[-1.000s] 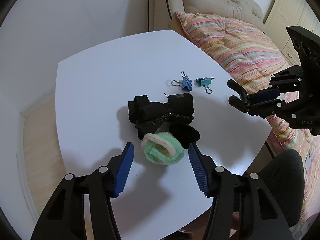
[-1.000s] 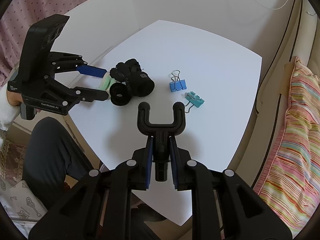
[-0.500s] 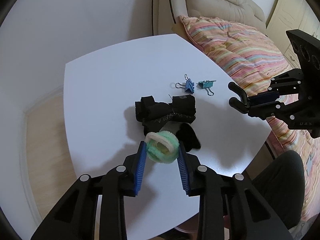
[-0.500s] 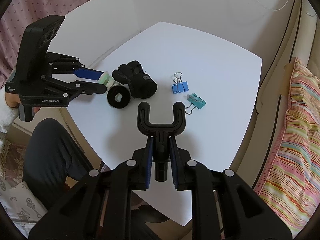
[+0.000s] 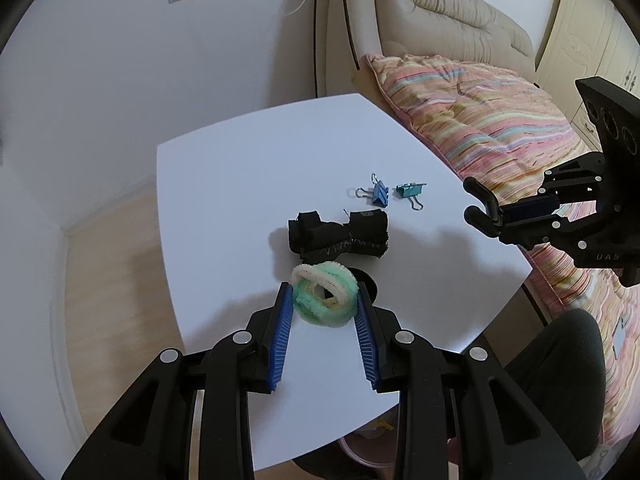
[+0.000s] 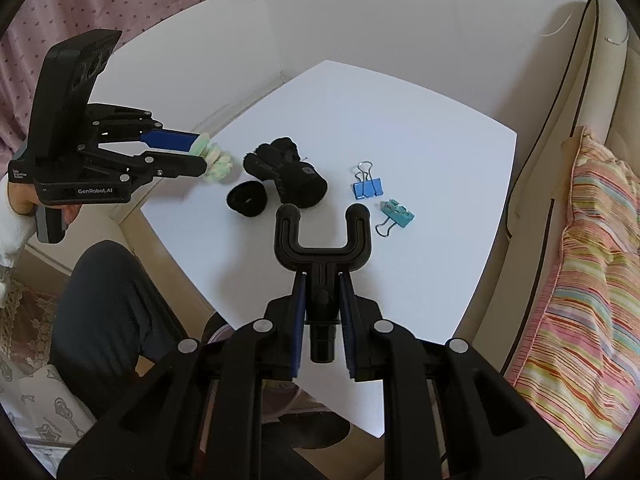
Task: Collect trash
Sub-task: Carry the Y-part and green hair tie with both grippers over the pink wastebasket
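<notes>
The left gripper (image 5: 324, 304) pinched the fuzzy ring (image 5: 325, 299) at lower centre, clear of the table (image 5: 224, 208). The pads held only its soft rim, so it could squeeze out and drop. The right gripper (image 6: 322, 300) clamped a black fork (image 6: 322, 236).

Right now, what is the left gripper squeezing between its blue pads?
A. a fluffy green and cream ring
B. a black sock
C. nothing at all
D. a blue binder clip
A: the left gripper has its blue pads pressed on both sides of the fluffy green and cream ring, while the black fabric bundle and the blue binder clip lie on the white table.
</notes>
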`<state>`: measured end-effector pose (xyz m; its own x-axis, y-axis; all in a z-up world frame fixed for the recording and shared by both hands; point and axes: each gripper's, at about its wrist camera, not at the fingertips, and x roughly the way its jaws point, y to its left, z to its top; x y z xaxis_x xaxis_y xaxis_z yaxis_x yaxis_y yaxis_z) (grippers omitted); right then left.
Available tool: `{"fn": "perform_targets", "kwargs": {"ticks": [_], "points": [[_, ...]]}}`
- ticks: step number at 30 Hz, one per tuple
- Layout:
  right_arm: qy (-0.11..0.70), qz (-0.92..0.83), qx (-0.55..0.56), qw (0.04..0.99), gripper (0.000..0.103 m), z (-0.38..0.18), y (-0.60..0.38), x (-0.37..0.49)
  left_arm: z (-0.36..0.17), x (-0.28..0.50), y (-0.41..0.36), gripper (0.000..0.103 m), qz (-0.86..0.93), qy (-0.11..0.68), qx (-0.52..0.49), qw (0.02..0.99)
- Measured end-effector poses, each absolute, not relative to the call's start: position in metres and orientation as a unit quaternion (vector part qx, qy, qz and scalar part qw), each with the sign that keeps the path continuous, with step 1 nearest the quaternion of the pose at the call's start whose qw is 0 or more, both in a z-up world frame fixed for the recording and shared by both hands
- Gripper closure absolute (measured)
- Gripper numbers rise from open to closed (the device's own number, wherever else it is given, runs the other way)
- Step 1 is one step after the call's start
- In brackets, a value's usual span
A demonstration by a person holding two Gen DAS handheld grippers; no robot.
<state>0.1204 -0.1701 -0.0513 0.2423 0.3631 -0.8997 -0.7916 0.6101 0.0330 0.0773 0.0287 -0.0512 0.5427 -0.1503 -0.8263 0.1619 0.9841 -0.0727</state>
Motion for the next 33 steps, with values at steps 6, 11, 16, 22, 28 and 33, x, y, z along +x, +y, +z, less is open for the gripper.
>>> {"fn": "perform_targets", "kwargs": {"ticks": [6,11,16,22,28,33], "points": [[0.471,0.386,-0.222,0.762,0.087,-0.039,-0.169,0.11,-0.038,0.063,0.024,0.072,-0.093,0.459,0.009,0.884],[0.458,0.389,-0.219,0.769,0.087,-0.029,-0.171,0.094,-0.031,0.048,0.017,0.072,-0.099,0.454,0.01,0.885],[0.444,0.394,-0.214,0.776,0.087,-0.022,-0.176,0.073,-0.021,0.024,0.006,0.072,-0.105,0.436,0.01,0.894],[0.432,0.4,-0.207,0.781,0.087,-0.019,-0.18,0.046,-0.014,-0.002,-0.005,0.072,-0.11,0.422,0.015,0.9],[0.432,0.407,-0.208,0.778,0.087,-0.022,-0.182,0.024,-0.015,-0.019,-0.013,0.072,-0.116,0.418,0.017,0.901],[0.437,0.41,-0.216,0.771,0.087,-0.031,-0.181,0.005,-0.022,-0.034,-0.021,0.072,-0.116,0.419,0.017,0.901]]}}
